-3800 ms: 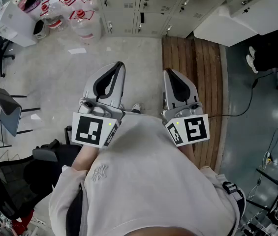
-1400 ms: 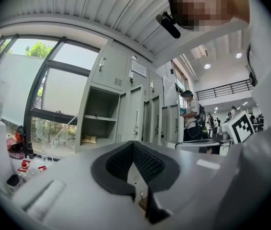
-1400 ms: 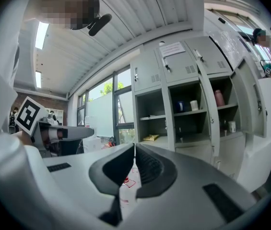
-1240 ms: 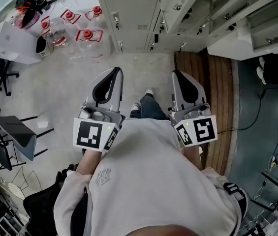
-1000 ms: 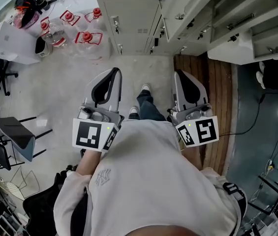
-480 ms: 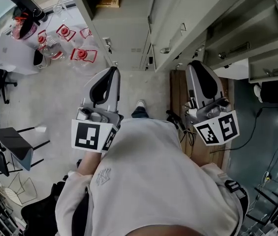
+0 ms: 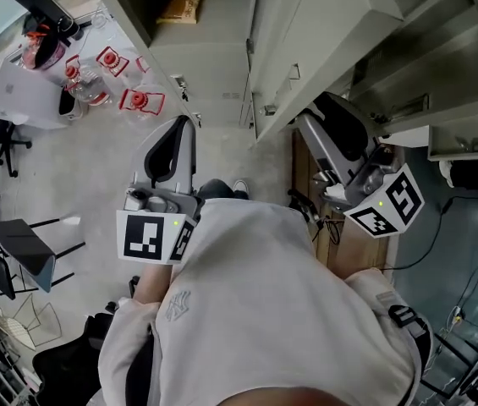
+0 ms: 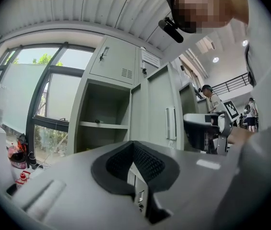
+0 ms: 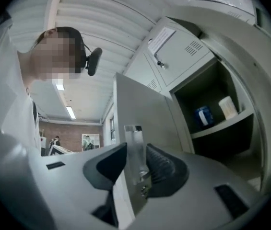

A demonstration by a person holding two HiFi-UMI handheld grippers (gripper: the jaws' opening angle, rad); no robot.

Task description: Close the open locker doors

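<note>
Raised and swung rightward since half a second ago, the right gripper [image 7: 323, 108] now sits tilted up against the lower edge of the open locker door [image 7: 306, 32], where before it hung level beside the left gripper [image 7: 179, 129]. From the head view, the left gripper is low in front of the person's body, pointing at the floor, well apart from any door. It looks parked while the other side works. A second door [image 7: 133, 19] stands open at upper left, with water bottles [image 7: 133, 100] on the floor beyond it.

Seen from the left gripper view, that gripper's claw is pressed fully together with nothing in it. Ahead is an open compartment [image 8: 101, 109] with one shelf, and beside it a door with a vertical handle [image 8: 170, 123].

Through the right gripper view, the claw is narrowed onto the door's free edge. The thin panel and a small metal fitting [image 9: 134, 147] run up between the two pads, which appear to touch it on both sides. Gripping the edge this way probably gives leverage to swing the door toward its frame. To the right, the compartment behind it is open, with a blue can [image 9: 203, 115] and a white cup [image 9: 228, 107] on its shelf.
</note>
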